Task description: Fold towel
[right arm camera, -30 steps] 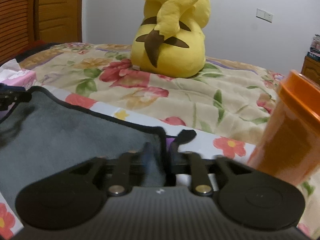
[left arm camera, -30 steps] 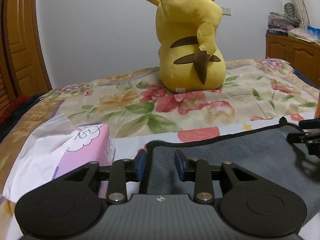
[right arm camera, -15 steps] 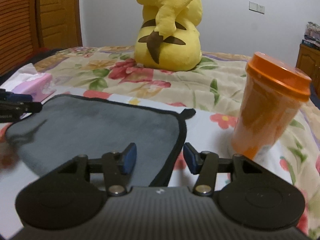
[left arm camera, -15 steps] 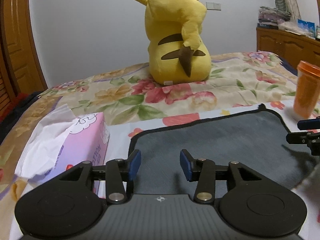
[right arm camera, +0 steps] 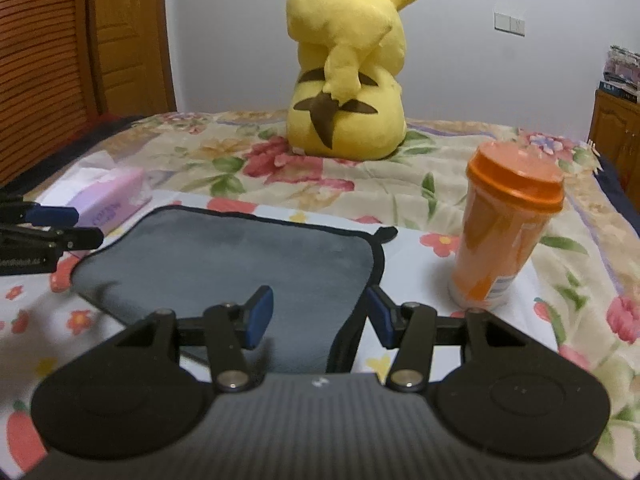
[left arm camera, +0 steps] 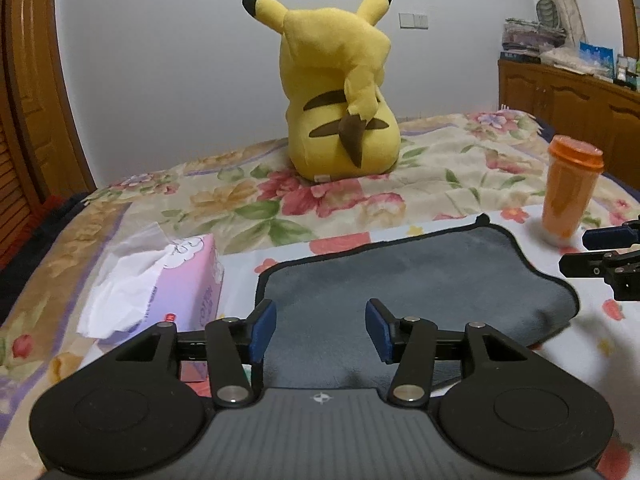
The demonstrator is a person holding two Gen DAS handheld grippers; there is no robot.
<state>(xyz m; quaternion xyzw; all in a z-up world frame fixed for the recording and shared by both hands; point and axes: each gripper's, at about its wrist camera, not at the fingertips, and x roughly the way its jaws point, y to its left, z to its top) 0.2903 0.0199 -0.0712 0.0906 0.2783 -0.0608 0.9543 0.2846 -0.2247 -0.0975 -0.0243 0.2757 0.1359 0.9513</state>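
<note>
A dark grey towel (left arm camera: 404, 280) with black edging lies folded over on the flowered bedspread; it also shows in the right wrist view (right arm camera: 240, 264). My left gripper (left arm camera: 320, 330) is open and empty, raised over the towel's near left part. My right gripper (right arm camera: 318, 316) is open and empty, raised over the towel's near right corner. The right gripper shows at the right edge of the left wrist view (left arm camera: 608, 256), and the left gripper at the left edge of the right wrist view (right arm camera: 44, 228).
A pink tissue box (left arm camera: 176, 280) sits left of the towel. An orange lidded cup (right arm camera: 504, 232) stands right of it. A yellow plush toy (left arm camera: 340, 92) sits behind, near the wall. A wooden cabinet (left arm camera: 572, 100) stands at the right, a wooden door (right arm camera: 120, 36) at the left.
Both grippers have let go of the towel's far edge, opened and drawn back and up. The towel now lies on the bed.
</note>
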